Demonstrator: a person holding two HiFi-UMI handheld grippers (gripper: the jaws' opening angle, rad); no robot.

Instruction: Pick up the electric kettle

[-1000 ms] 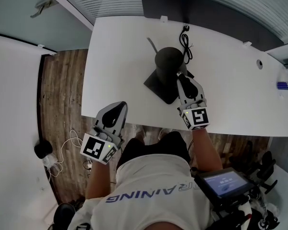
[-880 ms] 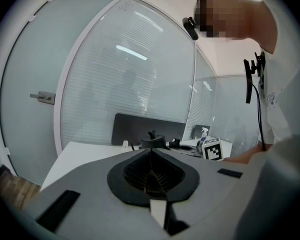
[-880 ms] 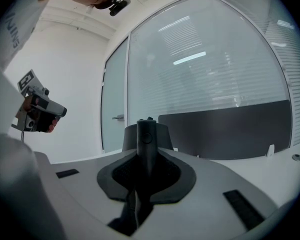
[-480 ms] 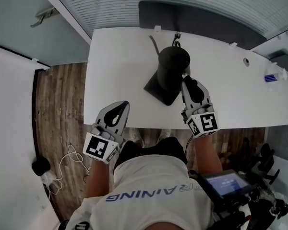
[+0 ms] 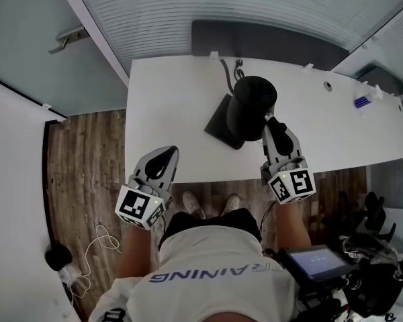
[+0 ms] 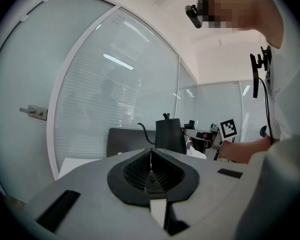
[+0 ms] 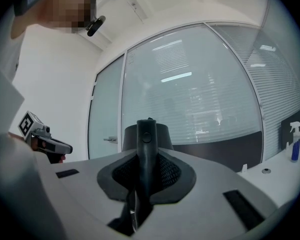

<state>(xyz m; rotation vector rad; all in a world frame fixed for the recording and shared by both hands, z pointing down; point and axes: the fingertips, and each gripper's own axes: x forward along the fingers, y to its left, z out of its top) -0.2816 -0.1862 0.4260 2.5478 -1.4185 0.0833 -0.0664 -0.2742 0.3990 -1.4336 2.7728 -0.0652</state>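
The black electric kettle [image 5: 251,106] with its thin gooseneck spout hangs lifted above its dark square base [image 5: 221,121] on the white table [image 5: 168,113]. My right gripper [image 5: 271,127] is shut on the kettle's handle [image 7: 145,169], which stands upright between the jaws in the right gripper view. In the left gripper view the kettle [image 6: 169,135] shows ahead and to the right, held up by the other hand. My left gripper [image 5: 162,157] hovers at the table's near edge, jaws shut on nothing.
A black power cord [image 5: 238,66] runs from the base to the table's back edge. A blue-topped spray bottle [image 7: 295,143] stands on the table's far right end. A frosted glass wall [image 5: 188,5] and a dark panel [image 5: 269,42] close the far side. Wood floor [image 5: 80,173] lies to the left.
My right gripper has risen with the kettle, which has come up off its base. The left gripper has lifted a little near the table edge.
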